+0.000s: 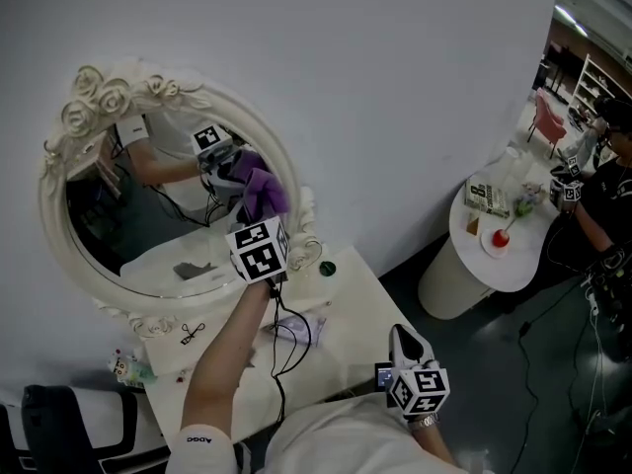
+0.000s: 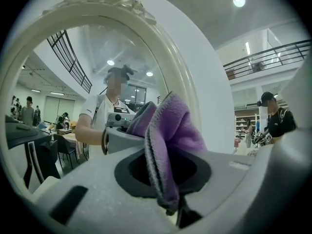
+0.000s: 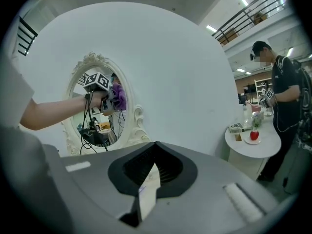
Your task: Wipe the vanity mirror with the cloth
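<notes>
Your left gripper (image 1: pixel 255 217) pinches the purple cloth (image 1: pixel 267 191) and holds it against the right side of the oval mirror (image 1: pixel 99 92), which stands on a white table (image 1: pixel 360 304). Your right gripper (image 1: pixel 407 344) hangs low at the table's near right corner, well apart from the mirror.

In the left gripper view, the jaws are clamped on the cloth, which bunches up in front of the mirror's right edge.

In the right gripper view, the jaws are pressed together with nothing between them. The mirror shows far off at the left, with your left arm (image 3: pixel 44 111) reaching to it.
</notes>
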Action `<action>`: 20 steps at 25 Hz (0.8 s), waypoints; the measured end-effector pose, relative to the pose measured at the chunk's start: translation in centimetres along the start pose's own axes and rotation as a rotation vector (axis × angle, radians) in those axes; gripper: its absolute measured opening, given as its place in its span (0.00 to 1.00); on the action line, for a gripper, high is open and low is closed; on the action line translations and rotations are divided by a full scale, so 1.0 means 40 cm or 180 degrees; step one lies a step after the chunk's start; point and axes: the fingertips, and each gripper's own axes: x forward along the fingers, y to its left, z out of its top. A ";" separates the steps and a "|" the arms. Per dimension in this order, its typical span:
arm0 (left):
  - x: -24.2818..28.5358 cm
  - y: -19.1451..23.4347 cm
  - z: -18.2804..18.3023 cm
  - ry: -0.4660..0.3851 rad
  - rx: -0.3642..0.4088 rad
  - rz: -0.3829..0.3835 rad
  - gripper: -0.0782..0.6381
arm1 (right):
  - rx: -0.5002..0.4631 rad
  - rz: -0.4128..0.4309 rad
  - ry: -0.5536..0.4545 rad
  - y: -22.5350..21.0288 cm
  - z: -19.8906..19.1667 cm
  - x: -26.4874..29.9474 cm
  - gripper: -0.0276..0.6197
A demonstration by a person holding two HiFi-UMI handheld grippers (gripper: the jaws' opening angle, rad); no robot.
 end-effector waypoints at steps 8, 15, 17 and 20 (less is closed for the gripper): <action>-0.049 0.104 -0.009 0.0043 0.0048 0.0180 0.19 | -0.0062 0.0298 0.0080 0.072 -0.008 0.045 0.05; -0.133 0.248 -0.003 0.0068 0.0125 0.0409 0.19 | -0.0155 0.0702 0.0201 0.190 -0.032 0.086 0.05; -0.163 0.300 -0.003 0.0068 0.0119 0.0509 0.19 | -0.0163 0.0785 0.0236 0.217 -0.038 0.097 0.05; -0.216 0.391 -0.007 0.0071 0.0099 0.0712 0.19 | -0.0158 0.0913 0.0285 0.259 -0.046 0.114 0.05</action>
